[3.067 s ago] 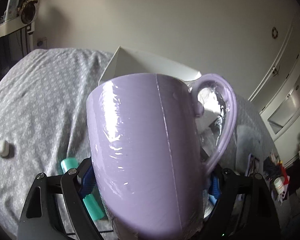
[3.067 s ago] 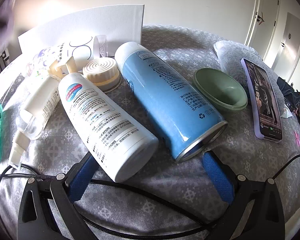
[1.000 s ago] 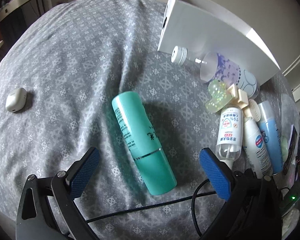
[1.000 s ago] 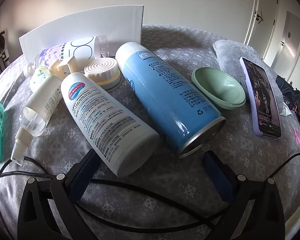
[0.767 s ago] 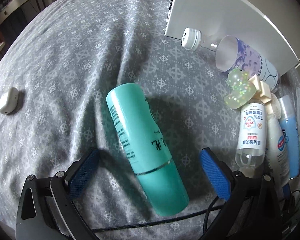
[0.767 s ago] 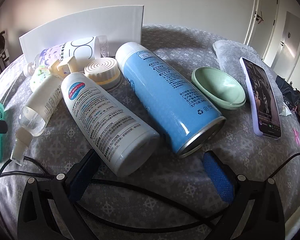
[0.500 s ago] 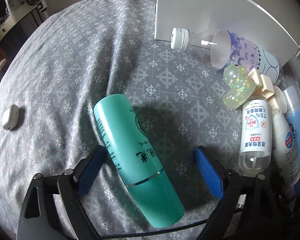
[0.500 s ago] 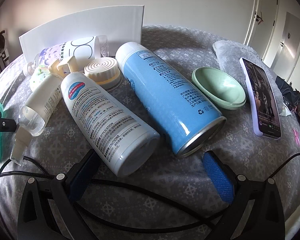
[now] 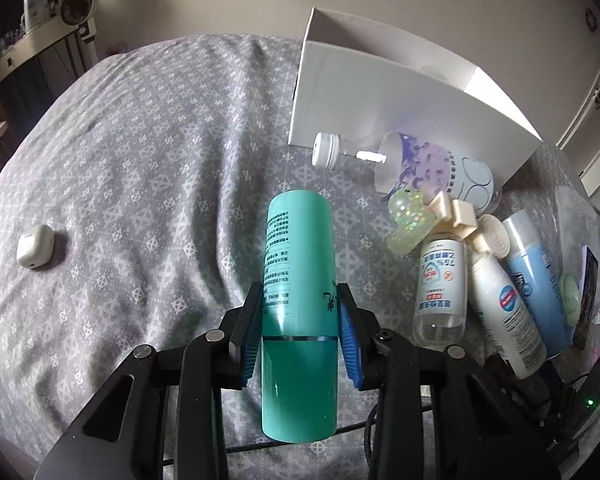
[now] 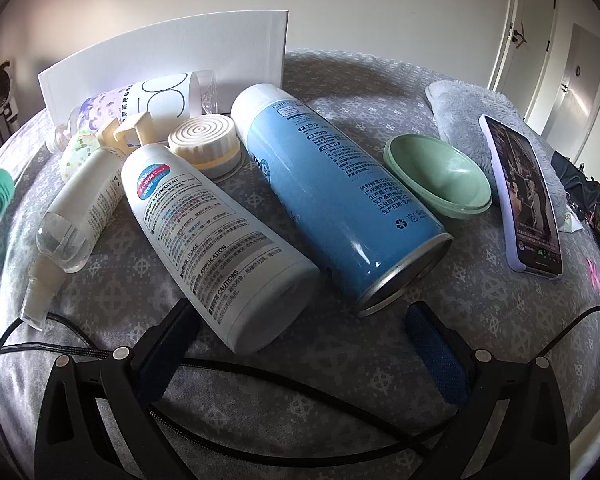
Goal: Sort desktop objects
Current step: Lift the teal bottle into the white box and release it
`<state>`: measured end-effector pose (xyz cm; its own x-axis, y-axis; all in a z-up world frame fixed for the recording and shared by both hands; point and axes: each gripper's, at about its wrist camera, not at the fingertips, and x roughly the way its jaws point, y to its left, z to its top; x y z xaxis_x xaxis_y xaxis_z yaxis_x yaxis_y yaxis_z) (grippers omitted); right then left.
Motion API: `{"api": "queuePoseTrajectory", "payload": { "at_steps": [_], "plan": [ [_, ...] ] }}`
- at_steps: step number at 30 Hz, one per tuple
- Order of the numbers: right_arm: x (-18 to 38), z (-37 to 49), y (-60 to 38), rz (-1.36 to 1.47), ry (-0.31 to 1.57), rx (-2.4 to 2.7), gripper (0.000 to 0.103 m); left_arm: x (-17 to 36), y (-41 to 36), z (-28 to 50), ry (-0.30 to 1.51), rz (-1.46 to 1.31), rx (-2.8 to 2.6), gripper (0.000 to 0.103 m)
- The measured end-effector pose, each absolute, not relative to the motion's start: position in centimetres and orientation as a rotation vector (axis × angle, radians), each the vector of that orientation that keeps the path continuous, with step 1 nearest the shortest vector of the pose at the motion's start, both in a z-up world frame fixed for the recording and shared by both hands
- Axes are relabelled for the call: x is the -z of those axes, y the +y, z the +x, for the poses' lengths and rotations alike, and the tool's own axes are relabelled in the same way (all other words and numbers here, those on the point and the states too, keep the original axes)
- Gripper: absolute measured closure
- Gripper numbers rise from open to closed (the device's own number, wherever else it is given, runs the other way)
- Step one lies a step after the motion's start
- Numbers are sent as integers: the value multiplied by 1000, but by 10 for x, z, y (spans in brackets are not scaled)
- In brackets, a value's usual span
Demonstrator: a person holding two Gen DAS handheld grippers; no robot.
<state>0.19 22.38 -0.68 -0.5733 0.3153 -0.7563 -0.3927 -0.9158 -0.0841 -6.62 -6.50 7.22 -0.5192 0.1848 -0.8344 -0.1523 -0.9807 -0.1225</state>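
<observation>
Two tongs show over a grey patterned cloth that covers the table. The left tongs are clamped on a teal bottle, their blue pads pressing its sides just above a thin dark ring; the bottle points away from the camera, with columns of small black print too fine to read. The right tongs stand spread wide, holding nothing, low near the table's near edge, with black cables lying between them.

Just ahead of the right tongs lies a white bottle printed "INGREDIENT", "USAGE", "APPLICATION" and "CAUTIONS". Beside it lies a blue spray can, its metal base toward the camera, with Chinese text and a recycling mark. A clear sanitiser bottle reads "75%" in the left view. Toward the far edge, a clear bottle with a purple label marked "50" lies touching a white box. A green dish sits beside a phone near the right edge. A small white case lies alone near the left edge
</observation>
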Motion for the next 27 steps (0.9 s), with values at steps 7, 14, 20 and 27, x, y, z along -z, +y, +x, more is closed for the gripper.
{"api": "queuePoseTrajectory", "payload": {
  "at_steps": [7,14,20,27],
  "plan": [
    [7,2,224,-1164,130,-2476,0,-101,-63,-61,-58,-1267,-2595,70],
    [7,2,224,-1164,130,-2476,0,-146,-57,-74,-150,-1132,-2612,70],
    [7,0,226,-1167,128,-2474,0,-209,-38,-109,-234,-922,-2667,70],
    [7,1,227,-1167,128,-2475,0,-218,-2,-182,-332,-902,-2735,70]
  ]
}}
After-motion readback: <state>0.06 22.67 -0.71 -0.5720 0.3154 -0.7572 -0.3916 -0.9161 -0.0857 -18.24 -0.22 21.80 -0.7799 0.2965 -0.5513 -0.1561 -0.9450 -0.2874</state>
